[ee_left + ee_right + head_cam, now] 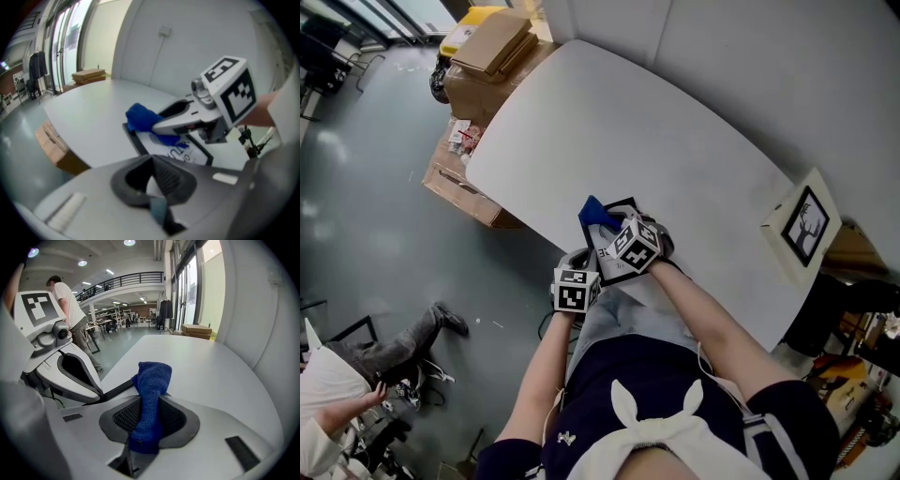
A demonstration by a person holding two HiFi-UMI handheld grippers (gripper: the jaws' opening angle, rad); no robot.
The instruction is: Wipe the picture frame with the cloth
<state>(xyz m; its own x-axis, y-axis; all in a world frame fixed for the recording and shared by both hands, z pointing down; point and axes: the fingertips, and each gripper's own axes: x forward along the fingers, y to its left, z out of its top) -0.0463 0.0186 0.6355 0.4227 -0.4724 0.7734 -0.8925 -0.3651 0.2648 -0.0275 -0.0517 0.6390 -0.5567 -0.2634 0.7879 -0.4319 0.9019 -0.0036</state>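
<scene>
- Picture frame [161, 146], black-rimmed and rectangular with a white printed face, is lying flat at the near edge of the white curved bench [609, 122], just in front of the person.
- The right tongs [151, 401] are clamping closed on the blue terry cloth [151, 385], which is standing up between the pads with a loose fold hanging out ahead of them.
- The left tongs [152, 161] are sitting just beside the near corner of the picture frame; the pads seem to be pressed together with nothing between them, though that view is blurred.
- Wiping well is likely going to mean laying the free fold of the cloth flat on the face, not the hard tips of the tongs, and pushing in long strokes from one rim to the other.
- Pressure is probably best kept light, since the frame is resting loose near the bench edge and could be sliding off towards the person.
- The left tongs could be steadying the near rim while the right ones are stroking.
- The frame's face is showing blue lettering on white under a smooth, slightly glossy surface; part of it is lying under the cloth.
- A second frame, white with a black tree print [804, 225], is resting well apart at the bench's right end.
</scene>
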